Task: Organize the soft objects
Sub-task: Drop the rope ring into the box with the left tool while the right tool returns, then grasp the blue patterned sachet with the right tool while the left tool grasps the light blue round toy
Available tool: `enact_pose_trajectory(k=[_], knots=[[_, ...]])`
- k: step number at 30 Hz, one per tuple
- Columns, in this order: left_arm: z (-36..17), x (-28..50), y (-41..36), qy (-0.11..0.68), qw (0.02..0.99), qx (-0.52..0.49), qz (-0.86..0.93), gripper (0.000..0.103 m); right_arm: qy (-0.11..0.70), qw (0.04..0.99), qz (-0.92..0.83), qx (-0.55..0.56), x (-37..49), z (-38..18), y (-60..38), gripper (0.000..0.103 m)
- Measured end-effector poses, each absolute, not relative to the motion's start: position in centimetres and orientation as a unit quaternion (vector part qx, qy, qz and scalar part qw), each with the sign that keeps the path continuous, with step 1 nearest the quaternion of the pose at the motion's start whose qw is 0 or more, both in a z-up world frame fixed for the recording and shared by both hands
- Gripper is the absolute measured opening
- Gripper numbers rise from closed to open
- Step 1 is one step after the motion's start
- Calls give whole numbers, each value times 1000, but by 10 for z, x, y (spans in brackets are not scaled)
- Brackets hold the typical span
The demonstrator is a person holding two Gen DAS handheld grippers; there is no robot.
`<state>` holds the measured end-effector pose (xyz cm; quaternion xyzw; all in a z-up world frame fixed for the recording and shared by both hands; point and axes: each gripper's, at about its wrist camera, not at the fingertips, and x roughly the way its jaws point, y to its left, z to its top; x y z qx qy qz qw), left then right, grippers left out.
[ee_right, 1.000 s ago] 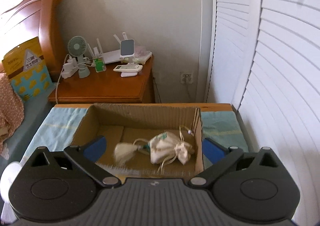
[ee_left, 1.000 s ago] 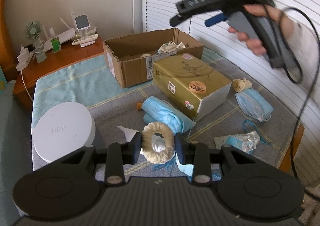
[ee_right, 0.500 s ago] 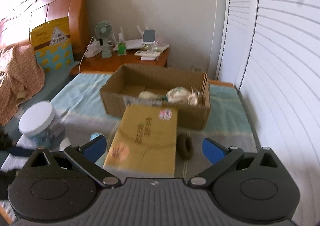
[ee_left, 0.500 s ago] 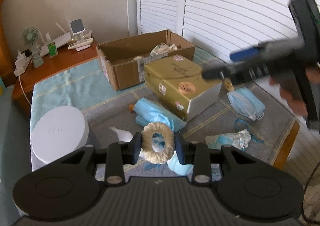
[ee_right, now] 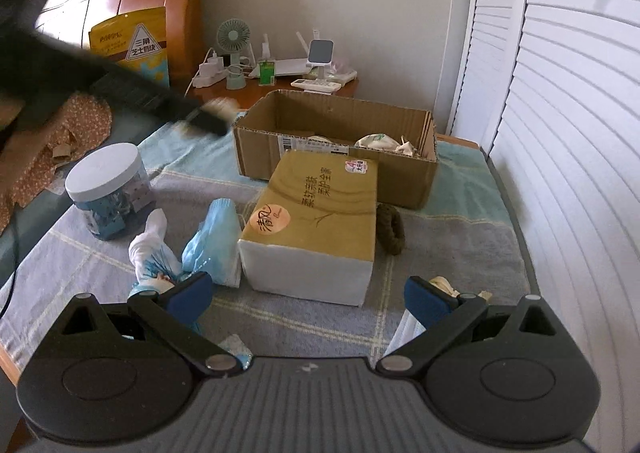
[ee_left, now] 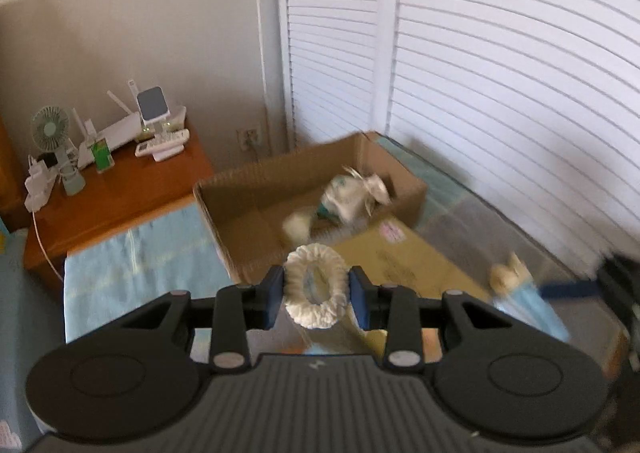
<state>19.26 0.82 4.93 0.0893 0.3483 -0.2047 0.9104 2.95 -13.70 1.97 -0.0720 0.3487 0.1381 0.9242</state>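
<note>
Legible markings: tissue pack and yellow bag

The gold tissue pack [ee_right: 316, 209] is showing the vertical print 柔软亲肤 and 更安全 on its top, with 清风 on an orange round sticker at its 8 o'clock corner. The yellow bag [ee_right: 130, 41], standing at 10 o'clock against the headboard, is displaying 三角 in a triangle; its remaining characters are too small to read.

Left gripper [ee_left: 316, 295] jaws clamped, right gripper [ee_right: 308, 293] jaws spread wide

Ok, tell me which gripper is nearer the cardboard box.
Left. The left gripper, holding a white scrunchie, is close to the cardboard box, near its left end. The right gripper sits open behind the tissue pack, farther back.
</note>
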Motion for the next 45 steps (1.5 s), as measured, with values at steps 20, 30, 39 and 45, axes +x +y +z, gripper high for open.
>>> enact_pose_trajectory(k=[20, 30, 39, 45], knots=[[46, 229, -8, 337, 925, 115, -133, 98, 351, 921, 148, -88, 7, 8, -157, 103], [40, 140, -4, 322, 928, 120, -143, 101, 364, 910, 179, -84, -12, 2, -155, 103], [9, 74, 10, 340, 923, 102, -149, 101, 382, 899, 193, -98, -19, -12, -142, 103], [-4, 55, 22, 345, 925, 92, -132, 101, 390, 891, 203, -109, -14, -20, -129, 103]])
